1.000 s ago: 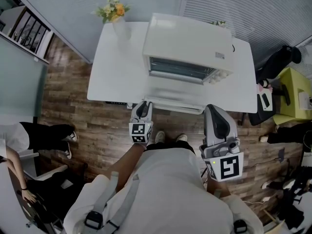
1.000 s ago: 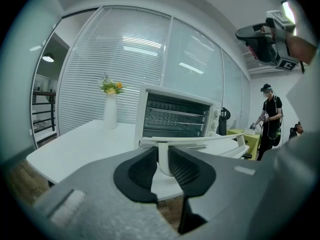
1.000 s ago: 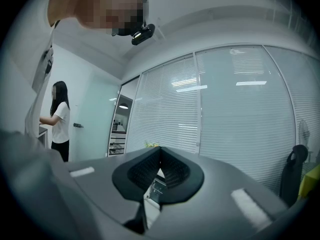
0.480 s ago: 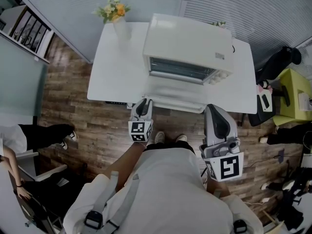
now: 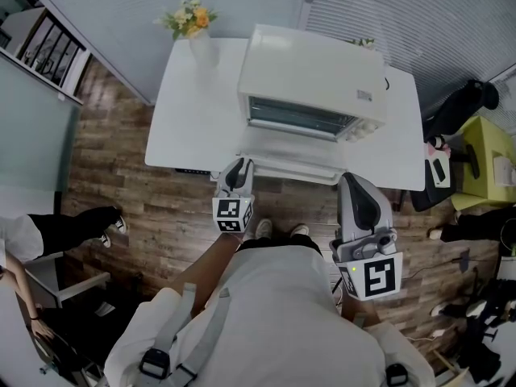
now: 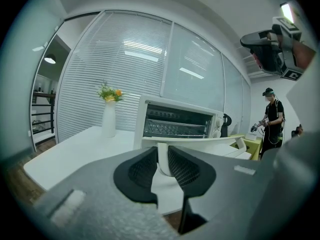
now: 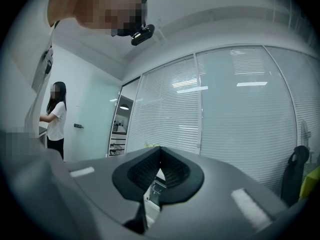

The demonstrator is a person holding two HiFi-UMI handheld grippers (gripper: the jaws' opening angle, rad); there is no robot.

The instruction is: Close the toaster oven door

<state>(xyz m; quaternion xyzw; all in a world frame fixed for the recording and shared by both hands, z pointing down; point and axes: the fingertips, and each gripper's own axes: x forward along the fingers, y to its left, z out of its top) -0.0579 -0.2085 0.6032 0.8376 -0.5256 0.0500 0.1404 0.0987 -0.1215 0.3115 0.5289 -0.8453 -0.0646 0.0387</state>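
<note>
A white toaster oven (image 5: 310, 71) stands on the white table (image 5: 189, 111), its rack showing through the open front (image 6: 175, 121). Its door (image 5: 294, 166) hangs forward over the table's near edge, partly raised. My left gripper (image 5: 239, 168) is at the door's left end, and in the left gripper view it (image 6: 162, 161) is shut on the white post of the door handle (image 6: 162, 154). My right gripper (image 5: 352, 182) is held just off the door's right corner, apart from it. It points up at the blinds, shut with nothing in it (image 7: 160, 156).
A white vase of flowers (image 5: 196, 31) stands at the table's back left corner. A yellow-green cabinet (image 5: 484, 160) and a dark chair are to the right. A seated person (image 5: 24, 232) is at the left over the wood floor.
The door's front edge has risen a little toward the oven, and my left gripper has moved up with it. The right gripper has stayed still. The person at the left has drawn back.
</note>
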